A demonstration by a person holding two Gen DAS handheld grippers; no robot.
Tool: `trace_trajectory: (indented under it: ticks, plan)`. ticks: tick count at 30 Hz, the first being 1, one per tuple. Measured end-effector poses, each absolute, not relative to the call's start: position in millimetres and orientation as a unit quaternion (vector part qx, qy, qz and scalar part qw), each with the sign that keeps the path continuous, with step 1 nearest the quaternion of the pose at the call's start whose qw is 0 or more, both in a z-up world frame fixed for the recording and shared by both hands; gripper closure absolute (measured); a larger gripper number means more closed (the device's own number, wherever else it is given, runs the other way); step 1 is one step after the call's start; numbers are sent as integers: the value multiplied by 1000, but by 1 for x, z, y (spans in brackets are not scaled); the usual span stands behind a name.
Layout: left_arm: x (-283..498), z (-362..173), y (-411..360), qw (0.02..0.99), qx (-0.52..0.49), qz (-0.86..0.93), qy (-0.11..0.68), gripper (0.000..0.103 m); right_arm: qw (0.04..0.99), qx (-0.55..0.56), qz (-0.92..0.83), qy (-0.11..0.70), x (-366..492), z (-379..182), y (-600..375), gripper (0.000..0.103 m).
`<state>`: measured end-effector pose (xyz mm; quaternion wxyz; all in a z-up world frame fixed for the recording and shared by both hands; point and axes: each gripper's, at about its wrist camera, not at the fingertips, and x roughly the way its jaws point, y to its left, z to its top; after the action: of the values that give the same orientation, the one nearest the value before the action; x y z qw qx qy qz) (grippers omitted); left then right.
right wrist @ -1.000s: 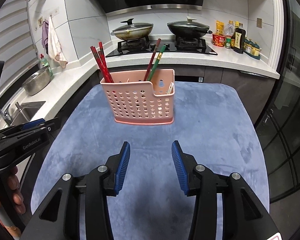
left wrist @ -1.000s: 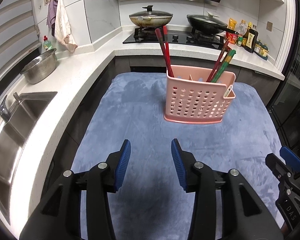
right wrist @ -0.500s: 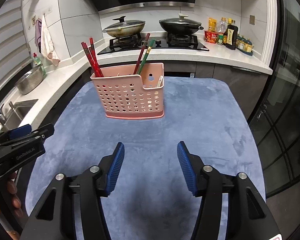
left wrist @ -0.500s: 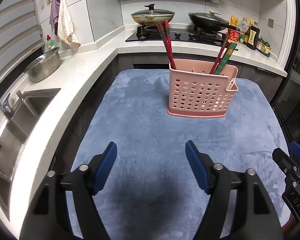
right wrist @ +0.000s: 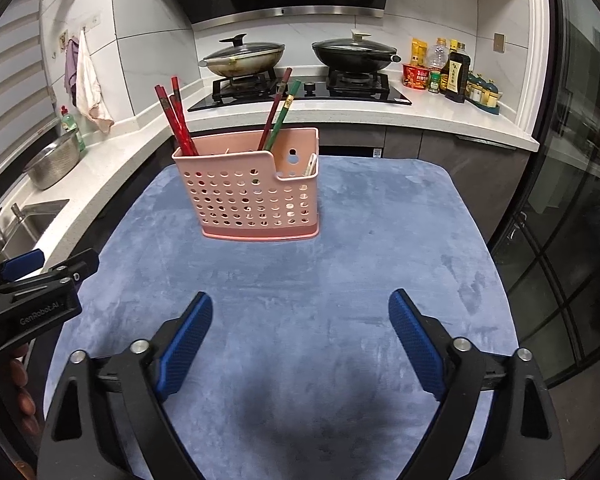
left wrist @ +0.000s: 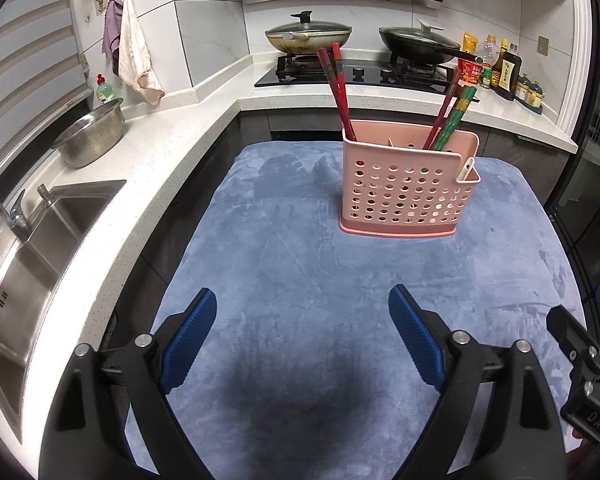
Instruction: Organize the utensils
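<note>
Two grippers hang over a blue cloth (left wrist: 300, 272), both with jaws opening and nothing between them. Left gripper (left wrist: 303, 334): blue pads spread wide above bare cloth, well short of the caddy. Right gripper (right wrist: 300, 338): the same, pads wide apart, only cloth beneath. In the right view the left gripper shows at the left edge, with fingers of the person's hand (right wrist: 18, 376) on it. Pink perforated caddy (right wrist: 256, 196) stands upright on the far half of the cloth, apart from both grippers. Red chopsticks (right wrist: 176, 118) lean out of its left end; a dark red chopstick (right wrist: 275, 110) and a green chopstick (right wrist: 286, 112) lean together from the middle-right part. A pale utensil (right wrist: 310, 165) sits low in the small right-hand compartment; what kind, cannot tell. Behind the cloth, a white counter (left wrist: 160, 140) runs round the corner. Sink (left wrist: 24, 256) and steel colander (left wrist: 92, 134) to the left; hob with two lidded pans (right wrist: 300, 56) at the back; bottles (right wrist: 448, 70) at the right end. Cloths (left wrist: 134, 60) hang on the wall tiles.
</note>
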<state>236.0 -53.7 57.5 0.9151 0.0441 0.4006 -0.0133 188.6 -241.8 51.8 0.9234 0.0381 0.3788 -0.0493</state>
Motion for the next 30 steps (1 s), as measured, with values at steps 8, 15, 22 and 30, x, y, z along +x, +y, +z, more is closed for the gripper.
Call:
trace_trajectory:
  ticks: [8, 15, 22, 30]
  plan:
    - [238, 54, -51, 914, 46, -2, 404, 12, 923, 33, -59, 379, 189, 49, -244, 7]
    - [238, 52, -50, 913, 47, 8, 406, 11, 922, 30, -63, 381, 190, 48, -245, 7]
    - [237, 50, -50, 911, 48, 12, 408, 11, 920, 30, -64, 385, 191, 46, -245, 7]
    - [238, 50, -50, 912, 48, 19, 406, 11, 919, 32, -63, 389, 192, 44, -244, 7]
